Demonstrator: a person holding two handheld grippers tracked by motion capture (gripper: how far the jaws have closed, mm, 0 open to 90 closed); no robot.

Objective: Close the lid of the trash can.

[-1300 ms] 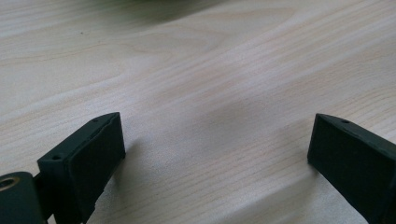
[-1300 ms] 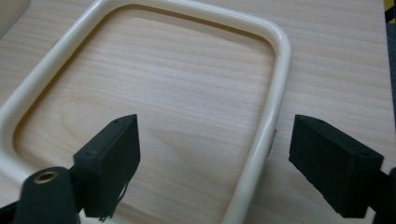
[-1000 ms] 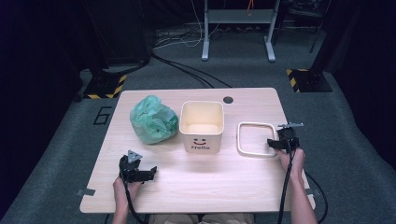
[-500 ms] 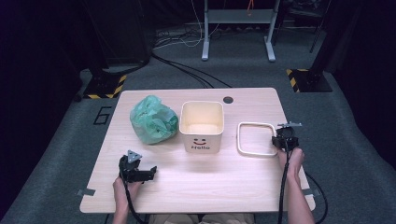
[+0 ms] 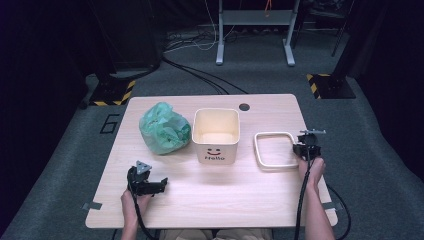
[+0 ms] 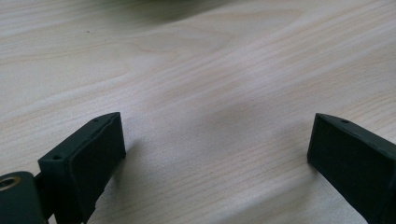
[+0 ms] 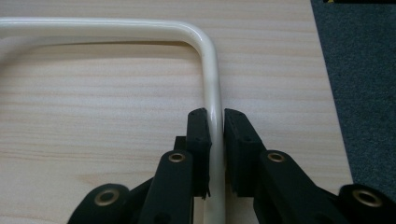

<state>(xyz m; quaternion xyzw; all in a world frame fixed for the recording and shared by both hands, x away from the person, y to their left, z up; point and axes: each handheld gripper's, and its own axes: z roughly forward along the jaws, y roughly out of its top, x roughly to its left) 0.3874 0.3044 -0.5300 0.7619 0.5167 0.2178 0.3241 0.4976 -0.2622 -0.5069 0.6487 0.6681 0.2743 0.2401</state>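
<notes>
On the pale wooden table (image 5: 210, 200), right gripper (image 7: 216, 122) fingers just closed, grasping a glossy cream square frame (image 7: 208, 51).

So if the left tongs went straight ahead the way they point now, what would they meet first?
The left tongs stand open over bare table. From the high view they point right, toward the front of the cream bin; probably free wood first, though depth is unclear.

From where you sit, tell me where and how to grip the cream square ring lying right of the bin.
Grip the cream ring on its straight right-hand bar, coming from the table's right edge with one jaw inside the loop, one outside. The bar is thin, lies flat and is nearest that hand. The right gripper has just closed there, pads on the bar.
</notes>
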